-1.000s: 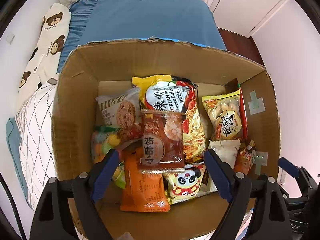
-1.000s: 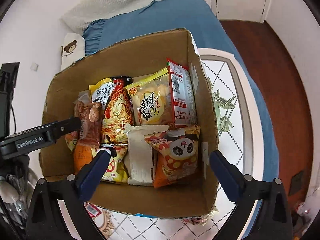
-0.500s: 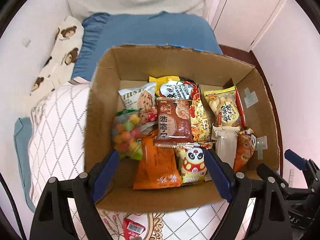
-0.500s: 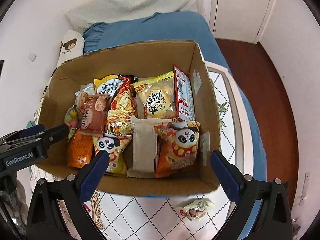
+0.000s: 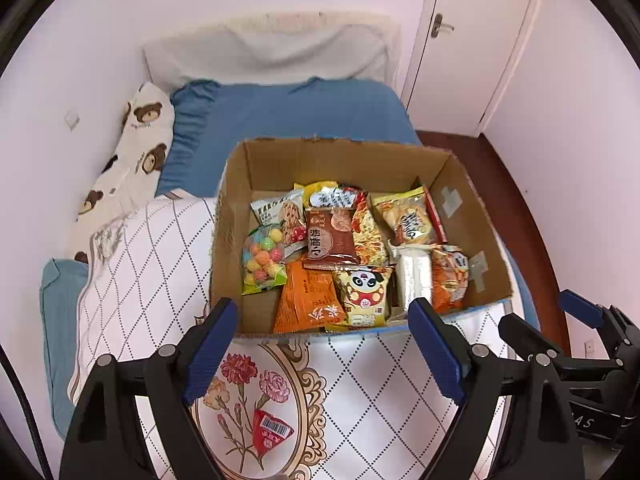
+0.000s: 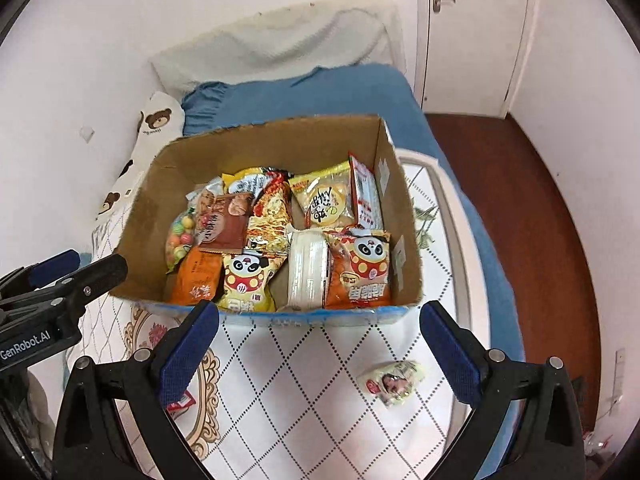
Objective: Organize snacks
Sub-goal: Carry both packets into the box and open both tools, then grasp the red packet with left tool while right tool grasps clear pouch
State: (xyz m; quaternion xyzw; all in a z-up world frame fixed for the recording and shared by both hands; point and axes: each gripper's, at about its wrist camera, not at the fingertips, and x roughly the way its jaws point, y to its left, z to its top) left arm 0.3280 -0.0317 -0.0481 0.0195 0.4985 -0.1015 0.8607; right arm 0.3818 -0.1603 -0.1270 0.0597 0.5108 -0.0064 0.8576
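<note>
Cardboard box (image 6: 256, 148) between red packet (image 5: 269, 431), pale packet (image 6: 391, 380)

The brown corrugated cardboard box (image 5: 460, 184) in front of me looks matt, with a rough, torn rim. The foil and plastic snack packets (image 5: 332, 236) inside it shine glossy and crinkled. My left gripper (image 5: 324, 344) and my right gripper (image 6: 320, 344) are matt black plastic with blue textured pads. Under them lies a soft white quilted cloth bedspread (image 6: 320, 380); the dark reddish wooden floor (image 6: 532, 208) looks smooth.
</note>
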